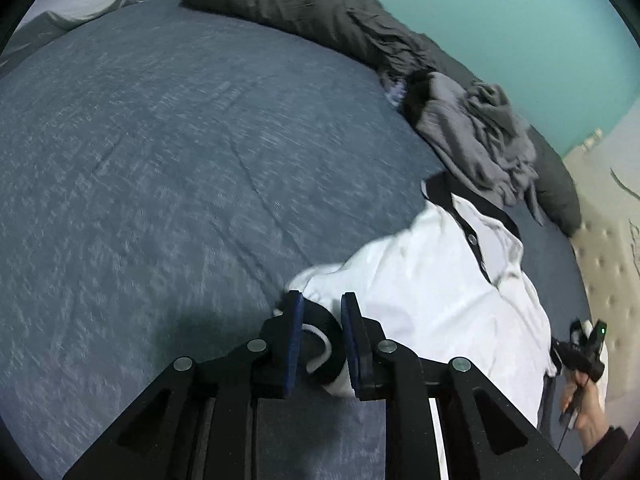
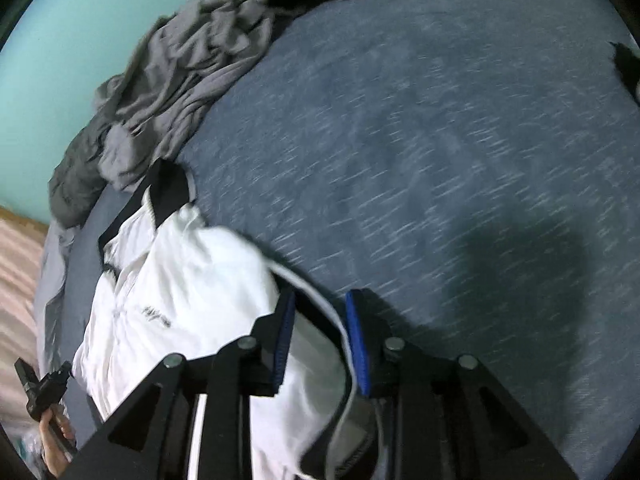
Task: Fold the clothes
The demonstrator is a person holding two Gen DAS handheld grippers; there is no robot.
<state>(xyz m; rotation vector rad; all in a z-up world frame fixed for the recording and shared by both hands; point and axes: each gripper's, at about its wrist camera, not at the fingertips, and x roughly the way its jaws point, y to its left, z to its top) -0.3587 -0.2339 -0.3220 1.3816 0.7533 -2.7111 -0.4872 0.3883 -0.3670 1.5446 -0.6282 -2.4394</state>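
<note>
Bed [image 1: 160, 152] filled the left of the scene, bare blue sheet running to a dark blanket [image 1: 300, 4] at the far edge. Right of that lay a grey heap [image 1: 472, 136], and nearer, the white shirt [image 1: 420, 280], crumpled, collar far. The left gripper [image 1: 322, 344] pinched a black-trimmed cuff, its fingers [image 1: 294, 340] narrowed onto it. The right gripper [image 2: 320, 340] held the hem edge, which passed between its fingers [image 2: 358, 340]; whether they fully clamped it I cannot tell. Judging by such thin bites, cloth could slip out if pulled taut, or drag bunched and fold crooked.
</note>
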